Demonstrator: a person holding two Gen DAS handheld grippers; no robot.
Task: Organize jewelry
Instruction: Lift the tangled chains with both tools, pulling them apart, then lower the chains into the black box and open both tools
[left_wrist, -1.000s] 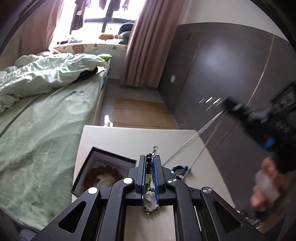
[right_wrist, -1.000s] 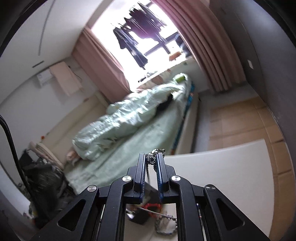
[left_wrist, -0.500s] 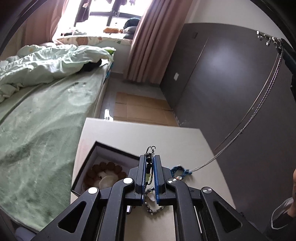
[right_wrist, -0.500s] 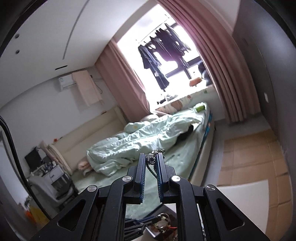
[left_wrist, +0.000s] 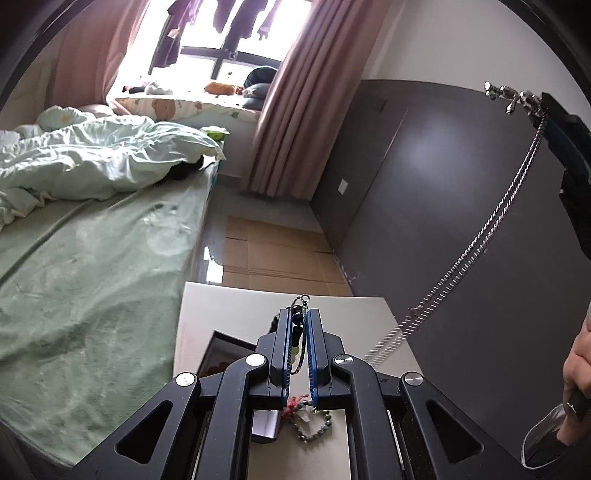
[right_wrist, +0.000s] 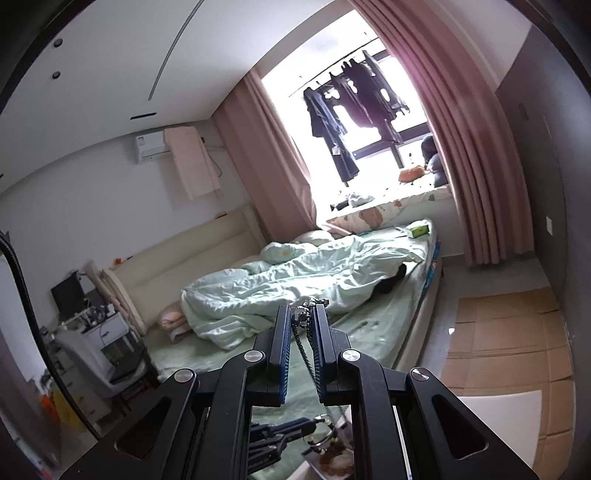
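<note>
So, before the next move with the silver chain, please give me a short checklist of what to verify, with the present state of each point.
1. Right gripper is shut on the clasp end of the silver metal chain: ok.
2. Left gripper is shut on a dark thin jewelry piece with a small ring on top: ok.
3. Chain is lifted and runs straight down toward the white table, no loops seen: ok.
4. Lower end of the chain is free of other jewelry: cannot tell, it goes behind the left gripper.
5. Dark open box is reachable: ok, but only its corner shows.
6. Beaded bracelet is away from the chain: cannot tell.
</note>
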